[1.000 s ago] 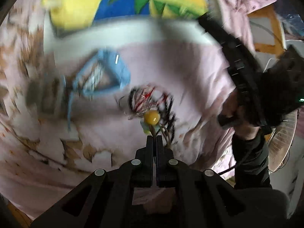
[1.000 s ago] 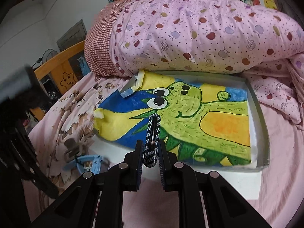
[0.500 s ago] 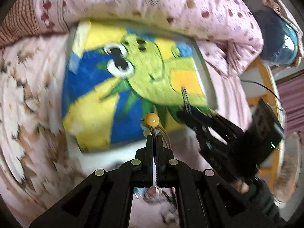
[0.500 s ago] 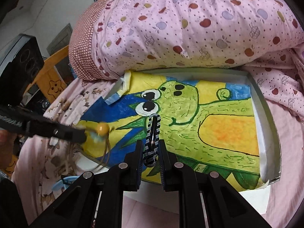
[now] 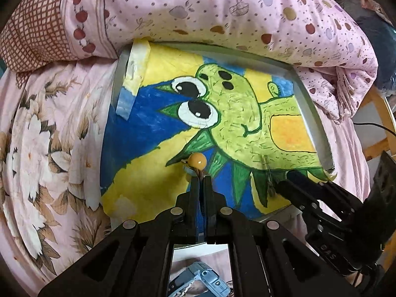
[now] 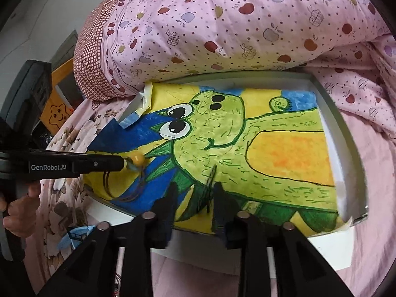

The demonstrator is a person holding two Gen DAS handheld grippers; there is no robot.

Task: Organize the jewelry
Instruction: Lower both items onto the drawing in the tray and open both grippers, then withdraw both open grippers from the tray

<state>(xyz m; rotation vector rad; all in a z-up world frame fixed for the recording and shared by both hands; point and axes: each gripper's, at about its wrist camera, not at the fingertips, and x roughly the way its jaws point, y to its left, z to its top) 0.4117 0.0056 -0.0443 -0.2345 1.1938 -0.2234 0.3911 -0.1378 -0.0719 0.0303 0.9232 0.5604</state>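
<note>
Two pieces of jewelry over the tray (image 6: 346,148) now, one of them just let go.

Nearest, at the front edge of the tray: right claw (image 6: 195,190) with jaws standing wide apart, where half a second ago closed tight on the dark braided band (image 6: 209,185). Band now only a blurred streak between the open fingers, above the front part of the tray, seemingly in fall toward the painted picture (image 6: 284,153) that lines the tray. Cannot tell if already touching it. Judged so: drop of the band into the tray as good as done, right claw free for the next piece.

A little further in, over the front left part of the tray: left claw (image 5: 201,178) pressed closed on the thin cord (image 6: 107,183) under the yellow bead (image 5: 197,160), loops hanging down toward the picture, not yet released. Arrived over the tray from outside it within the last second. Probably next to be lowered and opened there.

Outside the tray, before its front left corner: blue clip (image 6: 74,235) on the bedsheet (image 5: 49,148). Behind the far rim of the tray: pink quilt (image 6: 235,24), resting against it.
</note>
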